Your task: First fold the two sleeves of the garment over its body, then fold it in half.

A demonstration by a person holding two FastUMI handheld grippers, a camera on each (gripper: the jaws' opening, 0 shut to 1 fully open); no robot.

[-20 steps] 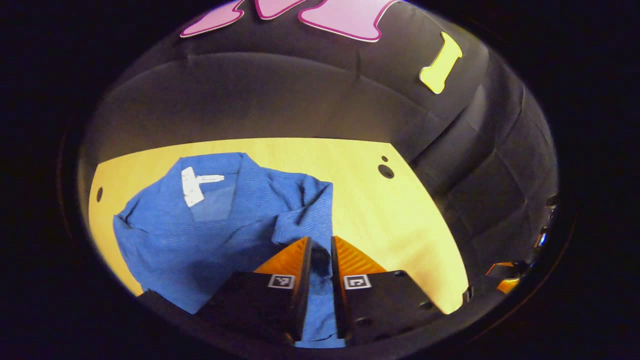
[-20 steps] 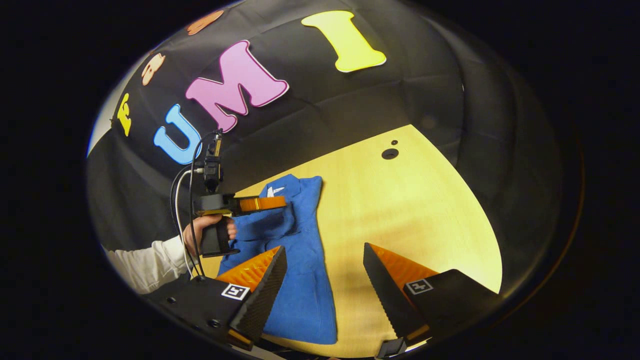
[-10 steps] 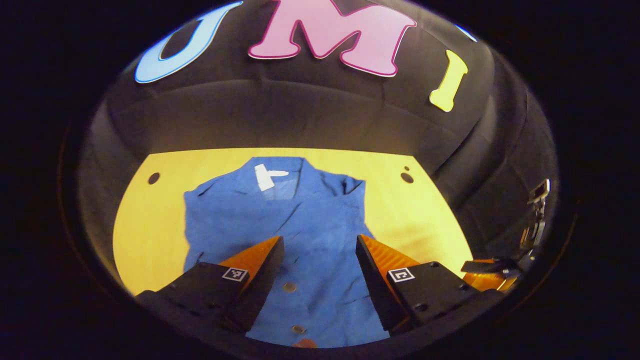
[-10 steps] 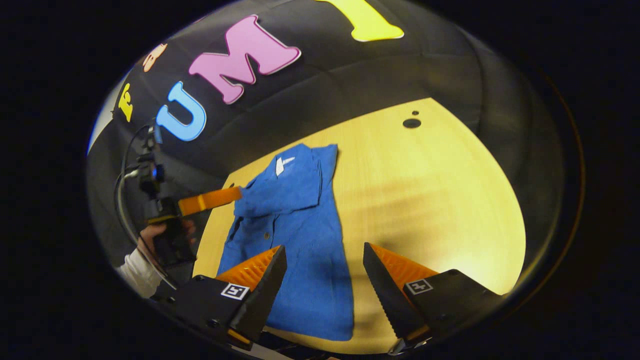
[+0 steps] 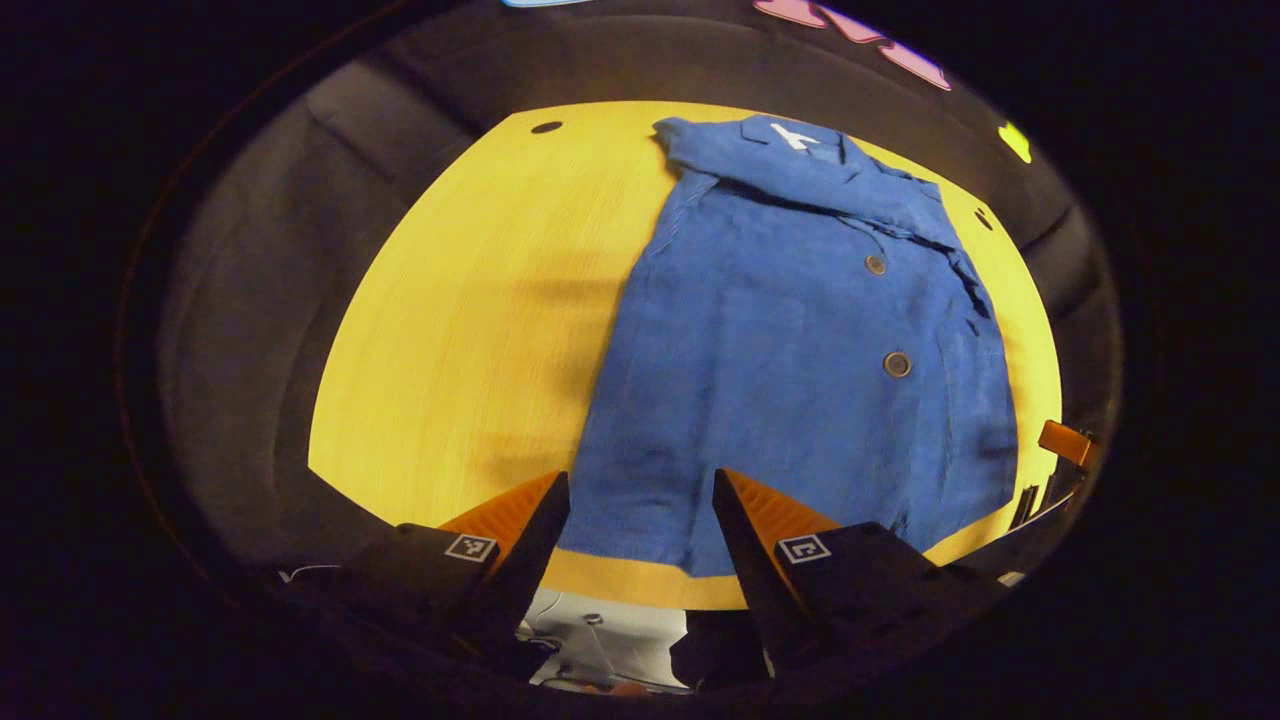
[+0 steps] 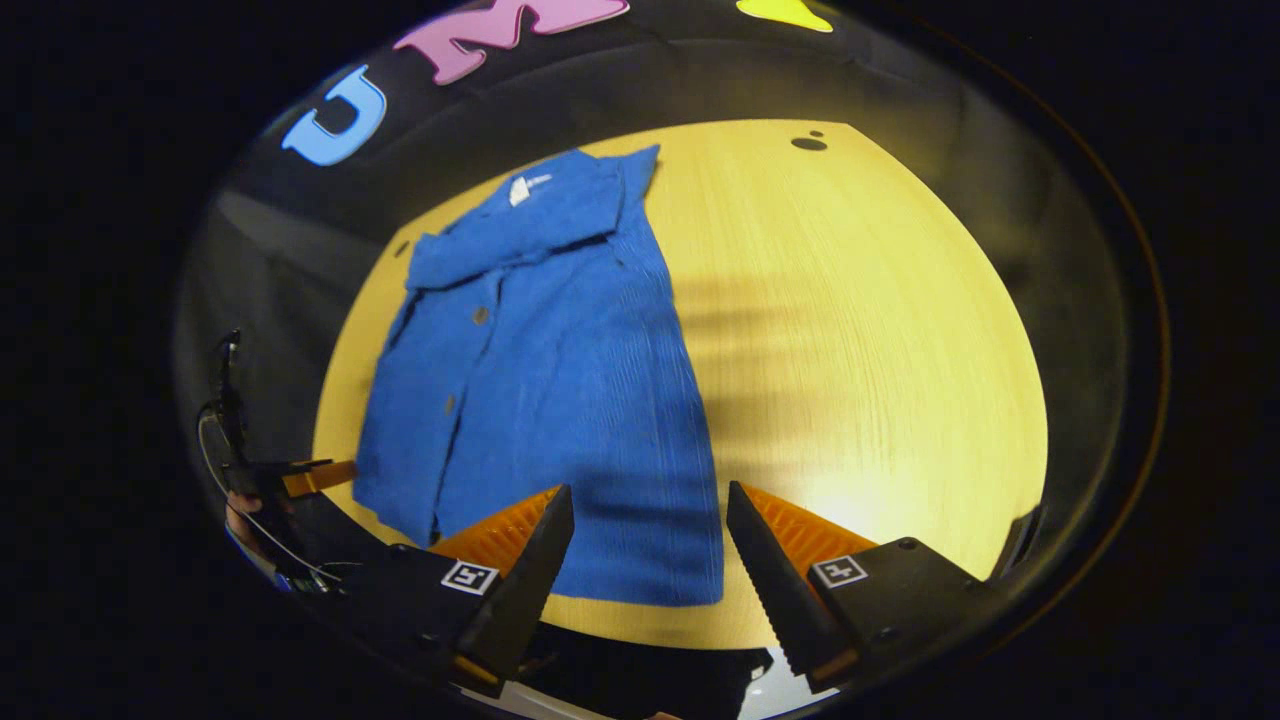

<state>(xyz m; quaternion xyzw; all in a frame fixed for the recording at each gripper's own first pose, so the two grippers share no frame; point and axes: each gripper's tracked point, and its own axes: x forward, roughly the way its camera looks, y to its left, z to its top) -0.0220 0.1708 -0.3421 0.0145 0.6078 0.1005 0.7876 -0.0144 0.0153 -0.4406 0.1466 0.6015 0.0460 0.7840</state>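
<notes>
**Sleeves are in; the half fold comes next**

The shirt point(image 5: 790, 350) lies flat on the table point(image 5: 470, 300), both sleeves folded over its body. The left gripper point(image 5: 640, 520) and right gripper point(image 6: 645, 540) hang above the hem, each wide open and empty. Next, I judge, each must pinch a hem corner and carry it to the collar.

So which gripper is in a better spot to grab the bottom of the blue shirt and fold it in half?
Hard to pick, probably both. The left gripper and the right gripper are each open, right over the hem of the blue shirt, at opposite bottom corners. Both sleeves look folded in, so each could pinch its own corner.
</notes>
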